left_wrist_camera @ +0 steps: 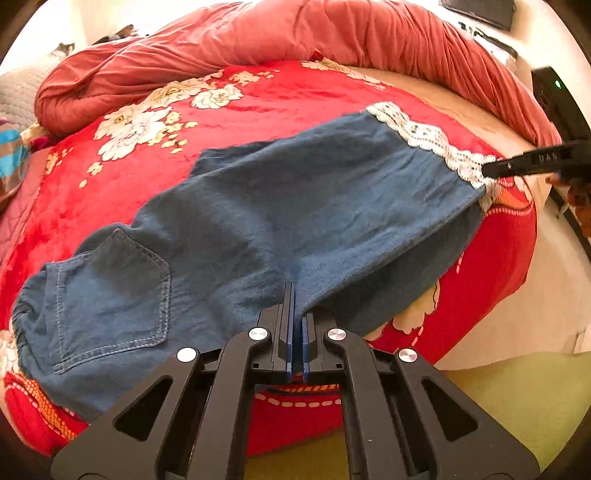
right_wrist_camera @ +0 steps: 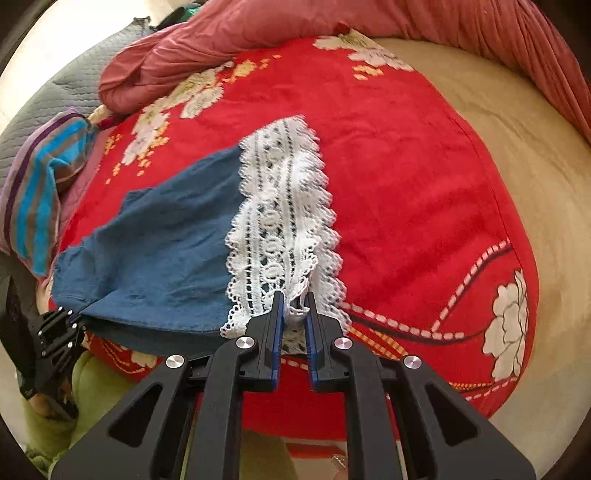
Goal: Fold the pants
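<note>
Red floral blanket (left_wrist_camera: 280,92) fills the bed, blue pants (left_wrist_camera: 258,221) sprawled across the middle. Lace cuff (right_wrist_camera: 280,206) at 12 o'clock, right gripper (right_wrist_camera: 294,299) clamped on it; left gripper (left_wrist_camera: 297,295) pinching denim at 6.

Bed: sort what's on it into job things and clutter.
Job: pants, lace hem, left gripper, right gripper, both shut on the pants.
Clutter: red blanket, pink duvet, striped cloth, grey quilt.
</note>
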